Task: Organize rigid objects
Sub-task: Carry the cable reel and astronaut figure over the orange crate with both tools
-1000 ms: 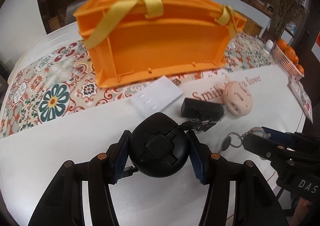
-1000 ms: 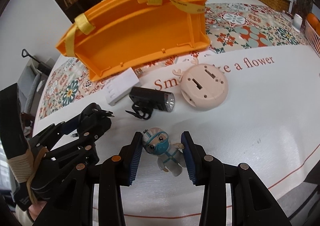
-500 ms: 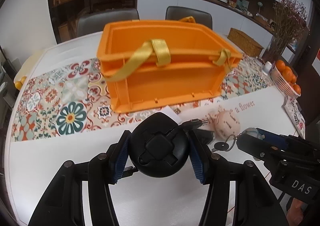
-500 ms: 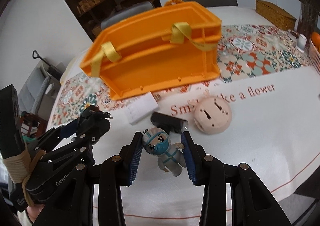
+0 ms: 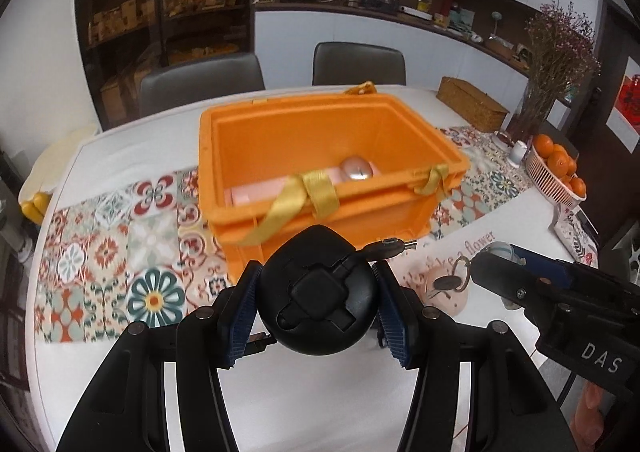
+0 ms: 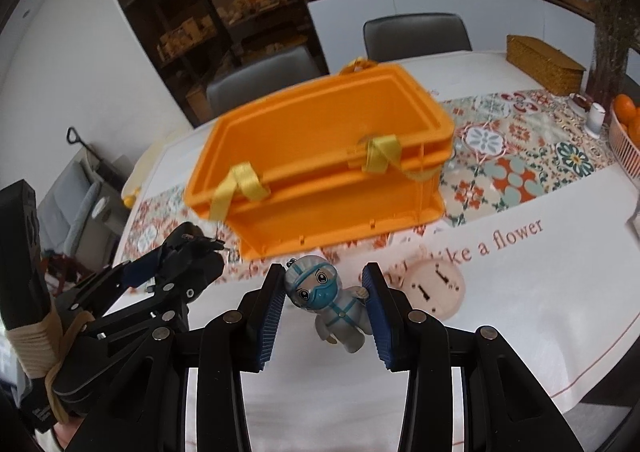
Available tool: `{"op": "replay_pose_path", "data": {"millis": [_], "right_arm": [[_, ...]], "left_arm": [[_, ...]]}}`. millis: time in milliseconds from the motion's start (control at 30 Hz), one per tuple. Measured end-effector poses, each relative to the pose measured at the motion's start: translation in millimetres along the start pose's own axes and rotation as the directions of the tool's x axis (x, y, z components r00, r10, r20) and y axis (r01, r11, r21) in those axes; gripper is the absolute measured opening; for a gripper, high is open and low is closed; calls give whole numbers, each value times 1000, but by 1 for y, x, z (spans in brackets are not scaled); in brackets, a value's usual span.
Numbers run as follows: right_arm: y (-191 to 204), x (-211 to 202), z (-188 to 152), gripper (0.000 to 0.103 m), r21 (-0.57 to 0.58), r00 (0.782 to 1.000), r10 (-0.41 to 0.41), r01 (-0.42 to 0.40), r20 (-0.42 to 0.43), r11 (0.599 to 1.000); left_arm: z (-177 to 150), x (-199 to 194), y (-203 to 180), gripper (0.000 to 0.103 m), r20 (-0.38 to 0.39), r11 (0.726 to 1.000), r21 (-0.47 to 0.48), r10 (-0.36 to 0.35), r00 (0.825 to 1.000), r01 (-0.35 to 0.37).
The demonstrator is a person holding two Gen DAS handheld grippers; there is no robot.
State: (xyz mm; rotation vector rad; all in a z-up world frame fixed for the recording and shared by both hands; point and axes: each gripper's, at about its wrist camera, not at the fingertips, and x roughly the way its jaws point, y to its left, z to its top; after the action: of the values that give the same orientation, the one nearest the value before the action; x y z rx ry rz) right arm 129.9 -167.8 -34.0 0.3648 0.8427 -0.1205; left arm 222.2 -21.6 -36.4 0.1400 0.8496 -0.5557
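Observation:
My left gripper (image 5: 316,302) is shut on a round black device (image 5: 318,292) and holds it above the table, in front of the orange crate (image 5: 316,140). The crate has yellow straps; a pink box (image 5: 260,192) and a silvery mouse (image 5: 357,169) lie inside. My right gripper (image 6: 325,298) is shut on a small masked figurine (image 6: 334,304) with a key ring, also lifted. The crate (image 6: 320,156) shows ahead in the right wrist view. A pink round clock (image 6: 434,288) lies face down on the white table.
A patterned runner (image 5: 100,252) crosses the table under the crate. A basket of oranges (image 5: 556,168), a vase of dried flowers (image 5: 552,64) and a wicker box (image 5: 472,104) stand at the right. Two chairs (image 5: 358,62) stand behind the table.
Both grippers have risen with their objects. The view now looks down into the crate's open top. The white box and black light on the table have dropped out of sight.

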Motion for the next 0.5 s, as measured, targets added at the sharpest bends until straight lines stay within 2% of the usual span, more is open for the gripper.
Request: {"op": "replay_pose_path", "data": {"millis": [267,500], "right_arm": [[5,-1,20,40,39,998,-6,3,58,999],[10,-2,46,40,-8,996,21,-21,84,1000]], "left_arm": [[27,3,3,55,25,999,44,-12,1000,11],[40,2,3,55,42,1000,10,11,999,-12]]}}
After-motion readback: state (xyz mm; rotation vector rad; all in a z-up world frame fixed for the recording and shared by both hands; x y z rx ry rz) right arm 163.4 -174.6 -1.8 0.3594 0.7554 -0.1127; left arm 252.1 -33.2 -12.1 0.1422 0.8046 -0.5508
